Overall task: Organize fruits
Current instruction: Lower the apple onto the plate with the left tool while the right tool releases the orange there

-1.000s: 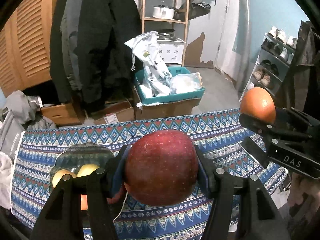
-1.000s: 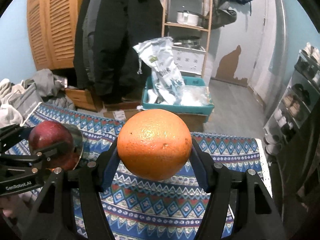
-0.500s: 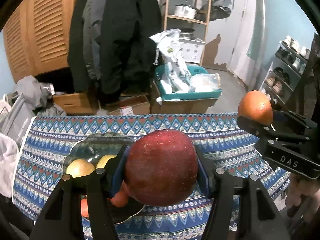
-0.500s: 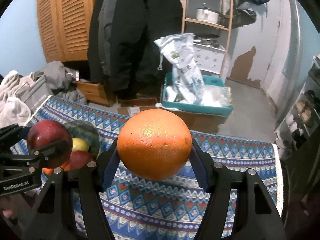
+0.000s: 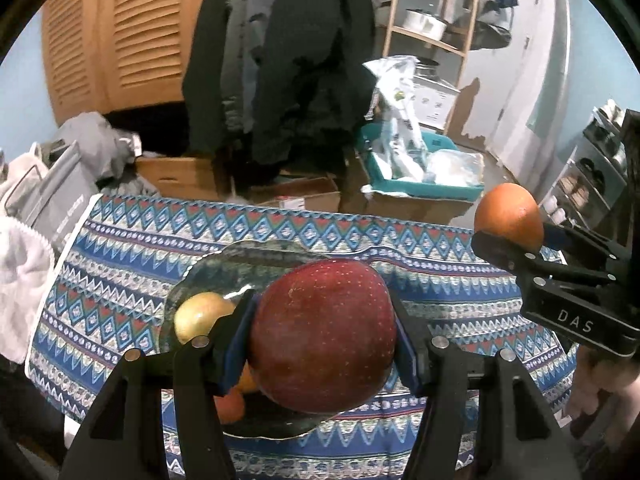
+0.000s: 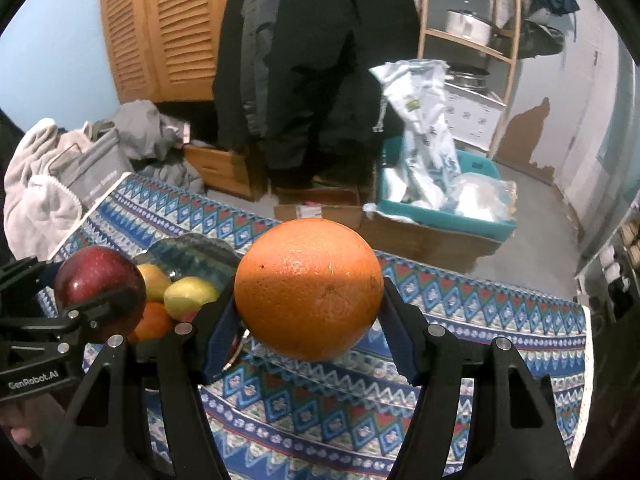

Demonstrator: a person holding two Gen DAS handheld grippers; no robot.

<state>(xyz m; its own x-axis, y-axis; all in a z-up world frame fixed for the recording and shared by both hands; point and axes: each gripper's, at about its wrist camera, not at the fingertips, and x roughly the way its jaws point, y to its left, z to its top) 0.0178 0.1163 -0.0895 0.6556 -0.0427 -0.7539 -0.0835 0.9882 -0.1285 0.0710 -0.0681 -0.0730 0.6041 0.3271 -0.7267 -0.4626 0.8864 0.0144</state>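
Observation:
My left gripper (image 5: 322, 338) is shut on a dark red apple (image 5: 322, 334), held just above a glass plate (image 5: 244, 264) on the patterned tablecloth (image 5: 132, 264). On the plate lie a yellow apple (image 5: 202, 314) and orange fruits (image 5: 232, 404), partly hidden by the fingers. My right gripper (image 6: 308, 292) is shut on a large orange (image 6: 308, 288), hovering over the cloth to the right of the plate (image 6: 188, 256). The right wrist view shows the red apple (image 6: 98, 288) at left beside yellow apples (image 6: 188, 294) and an orange fruit (image 6: 154, 320); the left wrist view shows the orange (image 5: 508, 214) at right.
Past the table's far edge stand cardboard boxes (image 5: 296, 196), a teal bin with plastic bags (image 6: 448, 208), hanging dark coats (image 5: 296, 60) and a wooden shelf (image 6: 468, 40). Grey and white cloth (image 5: 24, 276) is piled at the table's left end. A shoe rack (image 5: 600, 168) stands at right.
Both grippers have moved left and slightly down, still gripping their fruits. The plate has come under the red apple, and more of its fruit shows in the right wrist view.

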